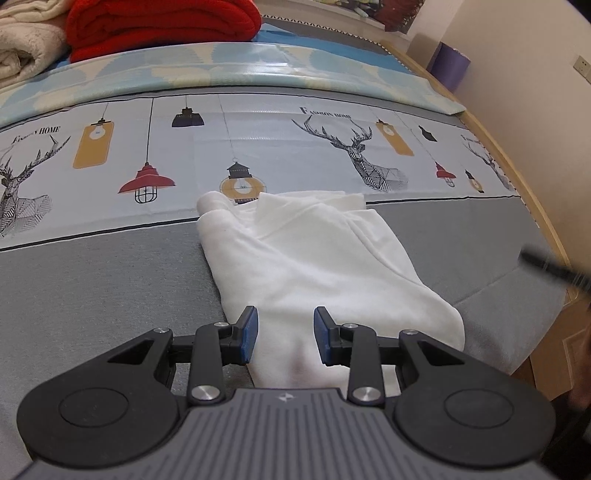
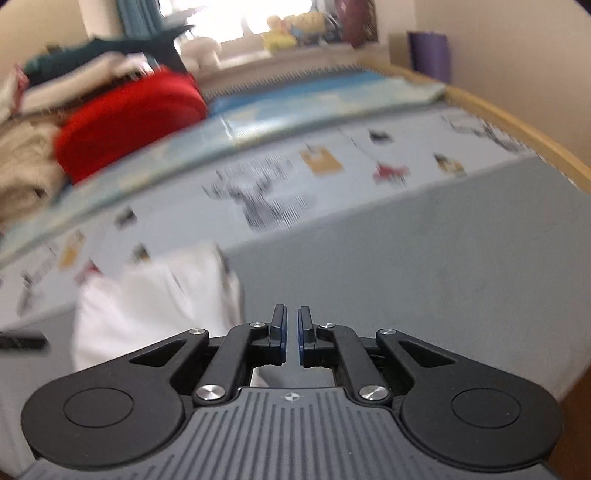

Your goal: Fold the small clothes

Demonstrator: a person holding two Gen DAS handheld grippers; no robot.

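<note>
Left tongs (image 1: 284, 334): apart, hovering over near edge of white garment (image 1: 310, 258), pads clear of cloth. Right tongs (image 2: 291, 334): nearly together, nothing between. Garment folded on grey bed (image 1: 92, 288), red blanket (image 1: 162, 26) at 11 o'clock.

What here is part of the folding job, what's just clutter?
Job: white garment; left gripper, open over it; right gripper, nearly shut, empty.
Clutter: red blanket; cream blanket; purple roll; patterned bedsheet.

Grey bedspread (image 2: 424, 266) bare right of white garment (image 1: 314, 258); red blanket (image 1: 162, 26) behind.
</note>
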